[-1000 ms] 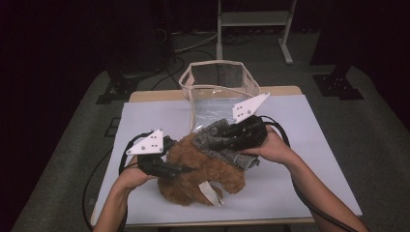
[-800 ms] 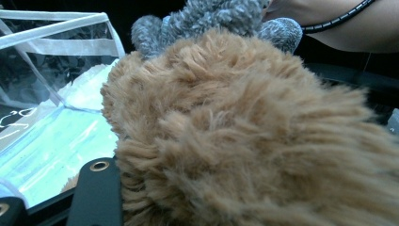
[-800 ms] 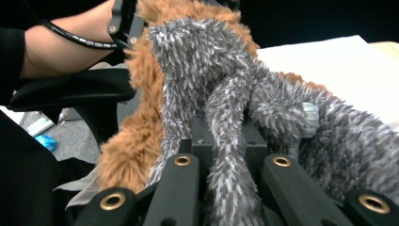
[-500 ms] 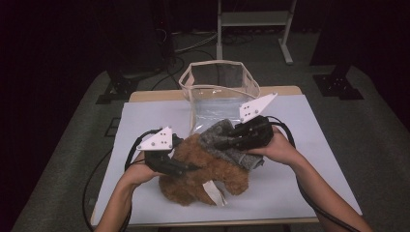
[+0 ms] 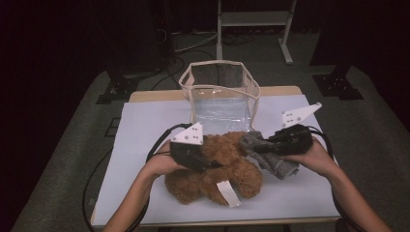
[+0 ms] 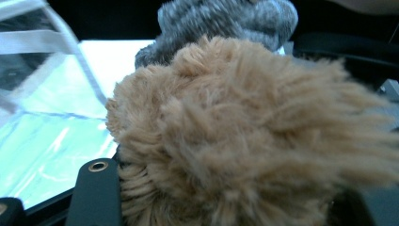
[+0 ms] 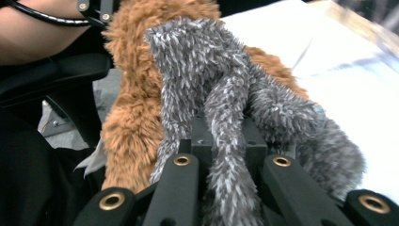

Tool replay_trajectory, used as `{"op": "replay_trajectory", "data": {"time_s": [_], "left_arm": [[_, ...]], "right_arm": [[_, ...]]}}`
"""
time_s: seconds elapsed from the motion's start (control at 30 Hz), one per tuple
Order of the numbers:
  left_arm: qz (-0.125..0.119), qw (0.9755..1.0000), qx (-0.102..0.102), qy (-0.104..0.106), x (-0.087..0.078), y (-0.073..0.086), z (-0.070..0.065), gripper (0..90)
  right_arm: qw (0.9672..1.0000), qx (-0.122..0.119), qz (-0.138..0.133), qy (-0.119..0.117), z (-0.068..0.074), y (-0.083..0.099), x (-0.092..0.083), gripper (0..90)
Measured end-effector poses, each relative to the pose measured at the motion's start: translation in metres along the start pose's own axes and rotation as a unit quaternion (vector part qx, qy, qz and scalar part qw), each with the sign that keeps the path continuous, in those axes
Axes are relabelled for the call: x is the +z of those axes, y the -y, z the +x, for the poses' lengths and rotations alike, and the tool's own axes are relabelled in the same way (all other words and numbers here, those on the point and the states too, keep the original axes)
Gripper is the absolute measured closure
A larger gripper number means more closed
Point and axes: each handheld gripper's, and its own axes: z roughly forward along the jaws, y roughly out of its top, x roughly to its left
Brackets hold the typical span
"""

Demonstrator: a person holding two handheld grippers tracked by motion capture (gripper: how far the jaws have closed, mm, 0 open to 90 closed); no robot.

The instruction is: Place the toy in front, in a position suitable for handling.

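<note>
The brown plush toy point(image 5: 217, 166) lies just in front of the clear bag point(image 5: 220, 92), soft and light. The left gripper point(image 5: 196, 157) clamps its fur; the right gripper point(image 5: 263, 147) pinches the grey fuzzy cloth point(image 7: 221, 94) beside it. Grip deep into bunched pile.

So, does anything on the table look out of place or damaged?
Nothing looks damaged. The brown plush toy lies slumped in a heap, its white tag sticking out in front, and the grey fuzzy cloth is bunched against it. The clear bag stands upright behind them.
</note>
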Motion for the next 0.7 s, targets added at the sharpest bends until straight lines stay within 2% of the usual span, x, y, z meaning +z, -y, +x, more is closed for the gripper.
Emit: {"op": "replay_trajectory", "data": {"time_s": [0.03,0.07,0.2,0.3,0.43,0.53,0.63,0.7], "left_arm": [[0.011,0.9999,0.004,0.007,0.011,-0.006,0.001,35.2],[0.011,0.9999,0.004,0.007,0.011,-0.006,0.001,35.2],[0.035,0.9991,0.012,0.019,0.036,-0.019,0.002,35.2],[0.064,0.9974,0.019,0.026,0.056,-0.025,0.003,35.1],[0.089,0.9954,0.019,0.028,0.079,-0.027,0.004,32.7],[0.099,0.9944,0.022,0.029,0.087,-0.026,0.003,28.9],[0.105,0.9939,0.013,0.032,0.088,-0.027,0.004,23.5],[0.110,0.9934,0.012,0.030,0.086,-0.028,0.005,19.7]], "right_arm": [[0.9999,0.012,-0.001,0.010,-0.002,0.013,-0.012,80.2],[0.9999,0.012,-0.001,0.010,-0.002,0.013,-0.012,80.2],[0.9989,0.036,-0.003,0.031,-0.006,0.041,-0.031,80.1],[0.9975,0.057,-0.002,0.043,-0.010,0.061,-0.042,80.1],[0.9947,0.084,0.005,0.060,-0.016,0.089,-0.049,79.9],[0.9915,0.106,0.014,0.075,-0.023,0.110,-0.049,79.8],[0.9880,0.124,0.025,0.088,-0.030,0.127,-0.048,78.3],[0.9864,0.128,0.034,0.098,-0.033,0.135,-0.047,76.6]]}}
